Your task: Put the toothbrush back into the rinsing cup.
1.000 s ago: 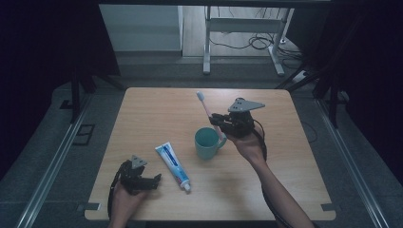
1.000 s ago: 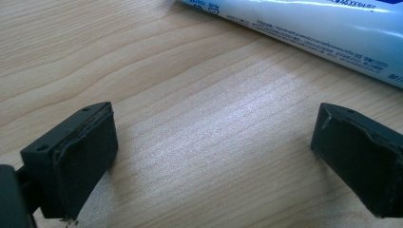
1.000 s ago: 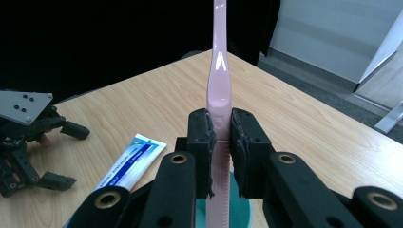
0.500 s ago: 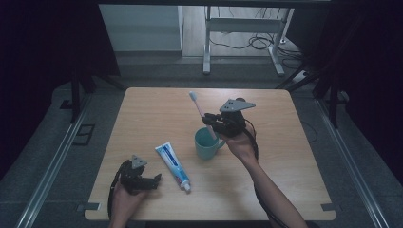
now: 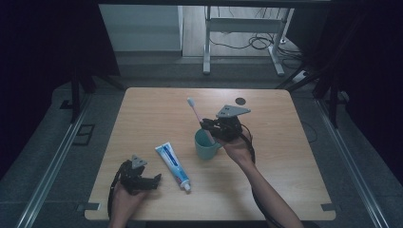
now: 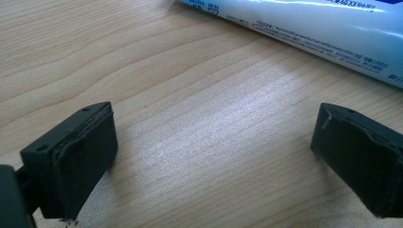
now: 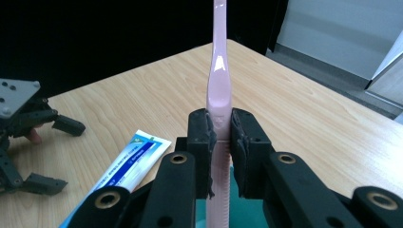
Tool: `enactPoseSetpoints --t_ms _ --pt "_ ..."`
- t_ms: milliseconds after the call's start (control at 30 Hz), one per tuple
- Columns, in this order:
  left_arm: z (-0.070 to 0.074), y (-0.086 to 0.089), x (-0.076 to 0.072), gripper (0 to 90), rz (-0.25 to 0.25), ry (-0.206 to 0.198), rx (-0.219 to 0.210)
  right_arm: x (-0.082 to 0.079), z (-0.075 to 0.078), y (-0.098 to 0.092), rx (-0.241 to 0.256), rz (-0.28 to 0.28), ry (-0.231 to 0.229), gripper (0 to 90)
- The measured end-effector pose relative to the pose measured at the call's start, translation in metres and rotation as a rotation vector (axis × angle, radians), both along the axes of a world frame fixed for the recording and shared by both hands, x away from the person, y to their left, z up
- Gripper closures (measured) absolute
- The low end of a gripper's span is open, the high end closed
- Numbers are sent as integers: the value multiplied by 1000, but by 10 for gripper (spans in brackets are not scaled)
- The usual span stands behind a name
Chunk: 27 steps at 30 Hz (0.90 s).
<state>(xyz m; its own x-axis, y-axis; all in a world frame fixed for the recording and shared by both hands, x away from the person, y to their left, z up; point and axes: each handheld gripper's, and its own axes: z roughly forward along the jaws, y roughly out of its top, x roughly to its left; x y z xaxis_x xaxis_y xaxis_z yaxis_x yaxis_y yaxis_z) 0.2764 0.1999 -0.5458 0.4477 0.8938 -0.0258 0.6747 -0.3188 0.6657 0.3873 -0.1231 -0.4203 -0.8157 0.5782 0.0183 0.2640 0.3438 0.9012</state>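
- Two grippers, high view: right gripper [image 5: 207, 125] clamps a pink plastic toothbrush [image 5: 196, 111] over a teal mug [image 5: 205, 145]; left gripper [image 5: 154, 180] rests beside a white-and-blue toothpaste tube [image 5: 172, 165].
- Left gripper view: jaws apart over the wooden table [image 6: 199, 137].
- Right gripper view: jaws clamped on the toothbrush handle.

A tube of toothpaste [image 5: 173, 165] lies flat on the wooden table [image 5: 285, 180] toward seven o'clock, its cap pointing to five. A small dark round spot [image 5: 241, 100] sits on the tabletop near one o'clock. Beyond the far edge, at twelve, a metal stand [image 5: 240, 28] rises above tangled cables [image 5: 252, 42] on the floor.
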Motion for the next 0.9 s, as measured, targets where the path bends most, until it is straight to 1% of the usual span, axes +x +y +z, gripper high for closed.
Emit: enactPoseSetpoints --t_ms 333,367,500,667,700,767,900 --pt "0 0 0 16 1 1 -2 -1 -18 0 -16 3 22 781" --pt "0 0 0 16 1 1 -2 -1 -18 0 -16 3 22 781" --pt "0 0 0 16 2 1 -2 0 -27 -3 -22 -3 44 781" --pt "0 0 0 16 1 1 -3 1 -33 -5 -21 -6 58 781" --pt "0 0 0 16 2 1 -3 1 -35 -5 -26 -5 69 780" --pt "0 0 0 16 2 1 -3 2 -37 -5 -30 -4 71 780" --pt "0 0 0 16 3 2 -4 3 -42 -4 -42 -3 90 779"
